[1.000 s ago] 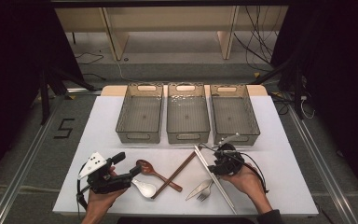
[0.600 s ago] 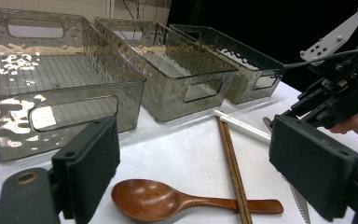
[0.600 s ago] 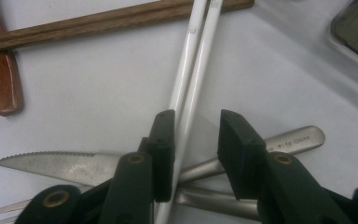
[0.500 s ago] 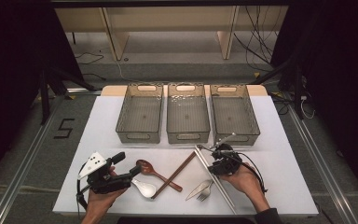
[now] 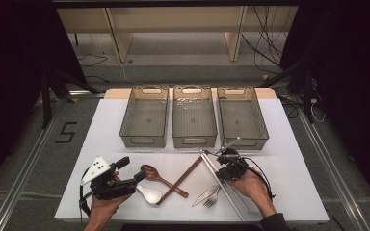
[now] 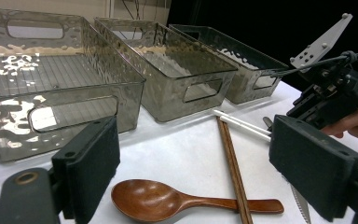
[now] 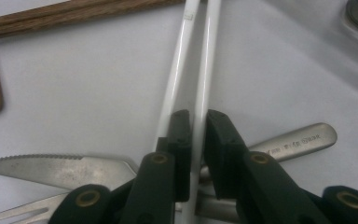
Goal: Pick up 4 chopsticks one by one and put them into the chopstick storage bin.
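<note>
On the white worktop (image 5: 279,144), three ribbed, smoky clear plastic bins (image 5: 194,117) stand well beyond your fingers. Your left gripper (image 6: 191,172) hovers with its fingers spread wide over the glossy wooden spoon (image 6: 168,201). Your right gripper (image 7: 196,135) has just been closing: one slim white chopstick (image 7: 204,79) sits between its padded fingers, its twin just outside. Beneath lie a serrated steel knife (image 7: 51,170) and an engraved handle, lettering unreadable.

Glossy white chopsticks (image 7: 200,70), seemingly plastic; brown chopsticks (image 7: 74,16) of grained wood; knife (image 7: 56,170) of dull, scuffed metal.
</note>
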A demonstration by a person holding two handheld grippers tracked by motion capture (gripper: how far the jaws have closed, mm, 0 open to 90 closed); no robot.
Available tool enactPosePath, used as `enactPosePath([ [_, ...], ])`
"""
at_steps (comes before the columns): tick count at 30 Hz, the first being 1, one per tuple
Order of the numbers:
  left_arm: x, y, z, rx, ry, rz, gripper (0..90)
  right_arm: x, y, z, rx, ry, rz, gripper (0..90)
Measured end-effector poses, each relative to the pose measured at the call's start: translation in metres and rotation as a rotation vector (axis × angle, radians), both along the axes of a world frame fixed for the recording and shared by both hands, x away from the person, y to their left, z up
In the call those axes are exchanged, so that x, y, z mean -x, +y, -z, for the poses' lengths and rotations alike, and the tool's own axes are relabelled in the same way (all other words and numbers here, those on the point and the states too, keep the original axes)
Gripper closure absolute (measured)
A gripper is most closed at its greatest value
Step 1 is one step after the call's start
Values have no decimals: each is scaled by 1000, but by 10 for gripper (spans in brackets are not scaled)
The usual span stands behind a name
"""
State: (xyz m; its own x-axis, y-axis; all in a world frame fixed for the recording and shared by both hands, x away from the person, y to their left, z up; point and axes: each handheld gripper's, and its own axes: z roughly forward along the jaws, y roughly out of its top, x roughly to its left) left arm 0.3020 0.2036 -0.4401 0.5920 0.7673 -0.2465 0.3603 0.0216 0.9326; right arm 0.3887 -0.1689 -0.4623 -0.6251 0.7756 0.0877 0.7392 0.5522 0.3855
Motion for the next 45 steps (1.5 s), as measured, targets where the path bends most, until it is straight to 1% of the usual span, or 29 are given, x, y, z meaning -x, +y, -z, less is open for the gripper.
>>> enactPosePath([
  [2, 0, 0, 0, 0, 0, 0, 157, 0, -1, 0, -2, 5, 9, 837],
  [8, 0, 0, 0, 0, -1, 1, 157, 0, -2, -1, -16, 6, 15, 847],
  [12, 0, 0, 0, -1, -2, -1, 157, 1, -4, -5, -16, -6, 10, 851],
  [16, 0, 0, 0, -1, -2, -1, 157, 5, -4, -11, -16, -14, -9, 853],
  [20, 0, 0, 0, -1, -1, -4, 157, 8, -3, -19, -25, -38, -22, 853],
  [24, 0, 1, 0, 6, 1, -13, 157, 12, 0, -29, -49, -65, -43, 853],
  [28, 0, 1, -1, 6, 0, -14, 157, 12, 7, -40, -86, -82, -69, 853],
  [31, 0, 2, -1, 6, -1, -14, 157, 8, 16, -50, -103, -102, -84, 854],
  [38, 0, 3, -1, 11, 1, -13, 157, -12, 37, -73, -149, -139, -99, 854],
  [40, 0, 3, -1, 15, 1, -14, 157, -18, 43, -78, -169, -146, -98, 854],
  [45, 0, 3, -1, 19, 1, -14, 157, -32, 61, -88, -187, -168, -101, 854],
])
